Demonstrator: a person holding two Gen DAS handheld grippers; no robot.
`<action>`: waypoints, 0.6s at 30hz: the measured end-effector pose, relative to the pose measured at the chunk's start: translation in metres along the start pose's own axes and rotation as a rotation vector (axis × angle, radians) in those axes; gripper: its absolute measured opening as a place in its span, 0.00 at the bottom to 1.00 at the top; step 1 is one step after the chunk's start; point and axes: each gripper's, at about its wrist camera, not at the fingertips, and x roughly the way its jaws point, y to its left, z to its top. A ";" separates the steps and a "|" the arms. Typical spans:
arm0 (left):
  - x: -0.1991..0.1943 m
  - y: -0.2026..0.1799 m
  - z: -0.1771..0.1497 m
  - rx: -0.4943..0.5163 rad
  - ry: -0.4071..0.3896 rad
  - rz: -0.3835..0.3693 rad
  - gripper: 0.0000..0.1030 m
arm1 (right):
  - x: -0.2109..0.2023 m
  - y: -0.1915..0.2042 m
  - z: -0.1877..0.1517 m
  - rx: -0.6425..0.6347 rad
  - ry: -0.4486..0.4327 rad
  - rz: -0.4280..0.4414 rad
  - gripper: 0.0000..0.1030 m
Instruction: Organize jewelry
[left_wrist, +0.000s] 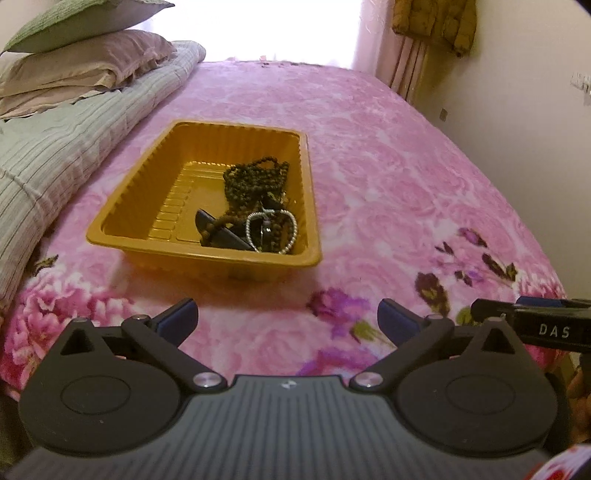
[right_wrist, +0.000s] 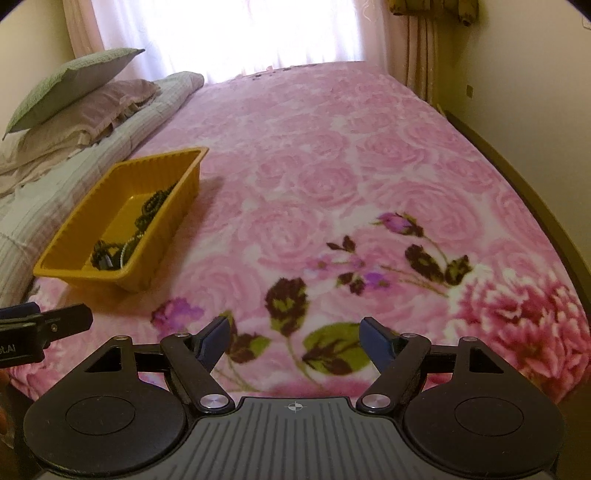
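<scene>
Jewelry appears already gathered in the yellow tray (left_wrist: 207, 192) on the bed (left_wrist: 388, 177), at 11 o'clock of the left tongs (left_wrist: 287, 320); left and right tongs (right_wrist: 294, 338) spread, empty; next move likely withdrawal or final check

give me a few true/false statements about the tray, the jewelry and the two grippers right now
1. The yellow plastic tray sits on the pink floral blanket. True.
2. The tray is empty. False: a dark beaded necklace and a silver bracelet lie inside.
3. The left hand-held gripper is open and holds nothing. True.
4. The right hand-held gripper is clamped on the bracelet. False: it is open, empty, over the blanket.
5. The jewelry lies at the tray's right side. True.
</scene>
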 end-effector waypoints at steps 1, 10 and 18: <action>0.000 -0.003 0.000 0.010 0.004 0.009 1.00 | 0.000 -0.001 -0.001 0.002 0.002 0.001 0.75; 0.007 -0.010 -0.002 0.012 0.044 0.027 1.00 | -0.002 0.001 0.000 -0.007 0.010 0.009 0.75; 0.007 -0.014 -0.001 0.031 0.040 0.038 1.00 | 0.001 0.009 0.000 -0.024 0.024 0.018 0.75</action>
